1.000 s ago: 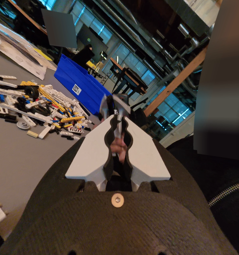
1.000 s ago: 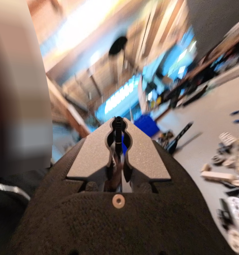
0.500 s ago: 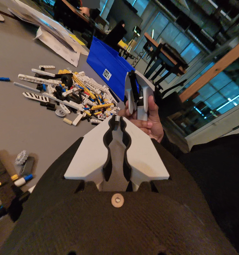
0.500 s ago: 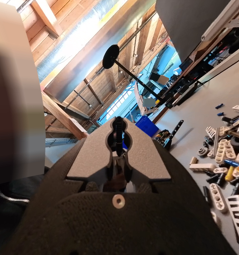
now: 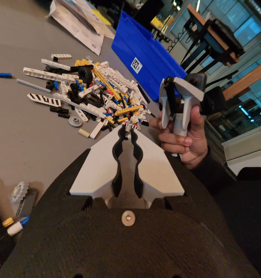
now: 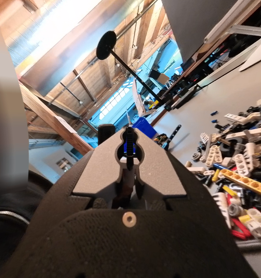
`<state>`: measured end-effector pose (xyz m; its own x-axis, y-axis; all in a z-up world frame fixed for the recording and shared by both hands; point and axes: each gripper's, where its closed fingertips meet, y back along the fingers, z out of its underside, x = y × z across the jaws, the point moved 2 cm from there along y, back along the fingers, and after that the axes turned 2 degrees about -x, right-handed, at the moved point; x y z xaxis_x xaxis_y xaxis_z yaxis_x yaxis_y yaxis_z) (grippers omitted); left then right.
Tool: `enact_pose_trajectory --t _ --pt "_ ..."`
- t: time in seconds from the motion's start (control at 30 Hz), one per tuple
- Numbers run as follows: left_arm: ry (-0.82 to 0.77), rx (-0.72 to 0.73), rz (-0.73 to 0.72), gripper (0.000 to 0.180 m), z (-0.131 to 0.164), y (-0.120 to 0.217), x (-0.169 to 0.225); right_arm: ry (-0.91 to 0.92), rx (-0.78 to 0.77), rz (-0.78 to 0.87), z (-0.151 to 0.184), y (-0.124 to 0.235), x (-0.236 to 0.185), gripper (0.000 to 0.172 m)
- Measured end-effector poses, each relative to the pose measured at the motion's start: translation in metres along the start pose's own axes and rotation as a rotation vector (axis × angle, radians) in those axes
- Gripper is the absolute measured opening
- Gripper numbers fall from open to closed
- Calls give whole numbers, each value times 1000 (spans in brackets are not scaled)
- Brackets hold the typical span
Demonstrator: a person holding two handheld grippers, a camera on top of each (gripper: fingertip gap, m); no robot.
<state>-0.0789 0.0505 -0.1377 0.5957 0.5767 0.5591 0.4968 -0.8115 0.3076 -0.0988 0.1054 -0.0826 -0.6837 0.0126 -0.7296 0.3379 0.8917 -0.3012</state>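
My left gripper is shut on a small grey connector piece pinched at its fingertips. It hangs low over the near edge of a pile of loose building pieces on the grey table. My right gripper is shut on a black toothed gear, seen edge-on between its pads. It is raised and tilted up, with the pile to its right. In the left wrist view the right gripper shows at the right, held by a hand, with the black gear between its fingers.
A blue bin stands behind the pile and also shows in the right wrist view. Printed sheets lie at the far left. A grey gear and small parts lie at the near left. A black disc on a thin rod rises beyond. Spacing between my two grippers at the tips: around 7 centimeters.
The left gripper has tilted down and closed in on the pile. The right gripper has shifted from straight ahead to the right in its view. Both grasps have stayed shut on their pieces.
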Motion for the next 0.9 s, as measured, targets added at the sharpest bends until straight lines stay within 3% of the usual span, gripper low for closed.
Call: enact_pose_trajectory --t 0.13,0.2,0.37,0.47,0.67,0.9 --pt "-44 -47 -70 5 6 -5 -8 58 -23 56 -2 4 5 5" --pt "-57 -54 -78 16 4 -4 -10 60 -28 73 -1 6 8 5" --pt "-120 33 -37 30 -15 6 1 59 -55 93 4 5 11 4" --pt "-266 69 -43 26 -19 8 15 85 -120 99 15 -2 7 4" --pt "-608 69 -276 4 -17 8 17 107 -182 103 32 -13 3 4" --pt "-625 58 -289 2 -12 9 16 178 -200 159 38 -17 6 4"
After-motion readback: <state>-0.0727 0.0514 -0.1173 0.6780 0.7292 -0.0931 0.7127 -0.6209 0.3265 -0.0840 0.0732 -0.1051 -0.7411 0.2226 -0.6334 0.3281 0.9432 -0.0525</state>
